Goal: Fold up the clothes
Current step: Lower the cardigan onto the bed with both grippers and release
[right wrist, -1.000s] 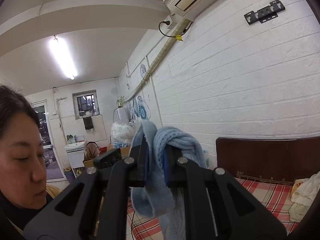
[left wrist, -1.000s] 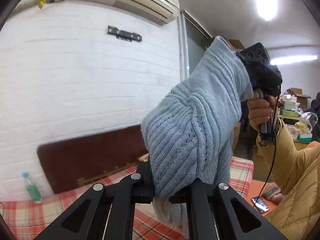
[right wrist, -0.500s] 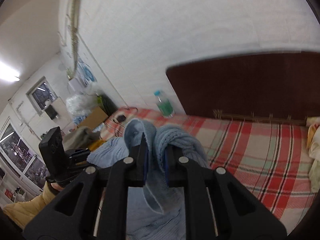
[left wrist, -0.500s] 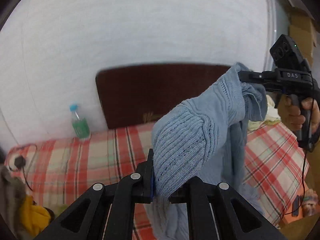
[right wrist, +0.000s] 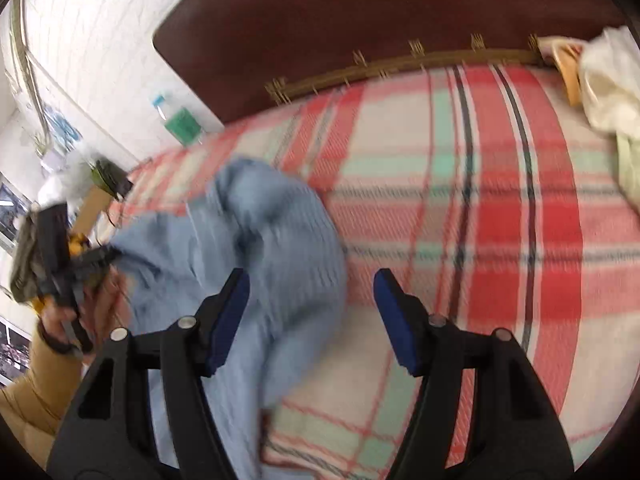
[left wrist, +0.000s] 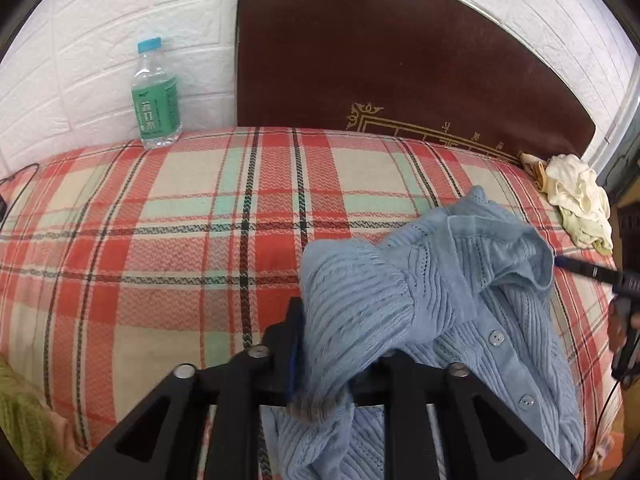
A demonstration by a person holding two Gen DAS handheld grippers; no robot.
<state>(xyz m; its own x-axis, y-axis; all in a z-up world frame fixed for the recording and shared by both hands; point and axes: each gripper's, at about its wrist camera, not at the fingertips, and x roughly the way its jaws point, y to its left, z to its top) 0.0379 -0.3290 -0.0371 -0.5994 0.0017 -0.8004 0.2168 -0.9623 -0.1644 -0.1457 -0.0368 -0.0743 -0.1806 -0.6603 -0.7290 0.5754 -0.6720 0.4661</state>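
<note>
White brick wall point(left wrist: 100, 40) behind a dark brown headboard point(left wrist: 400, 60). Bed point(left wrist: 180, 220) covered in red plaid. Window point(right wrist: 10, 208) at left.

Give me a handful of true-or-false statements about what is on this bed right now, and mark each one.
1. The cardigan is light blue and has buttons. True.
2. The bottle lies on its side on the plaid blanket. False: it stands upright at the blanket's far edge, by the white wall.
3. The right gripper is clamped shut on the cardigan. False: its jaws stand wide apart and are opening; the knit lies against the left one only.
4. A crumpled cream cloth sits near the headboard. True.
5. The cardigan is folded into a neat square. False: it lies bunched and rumpled.
6. Part of the cardigan lies between the left gripper's fingers. True.
</note>
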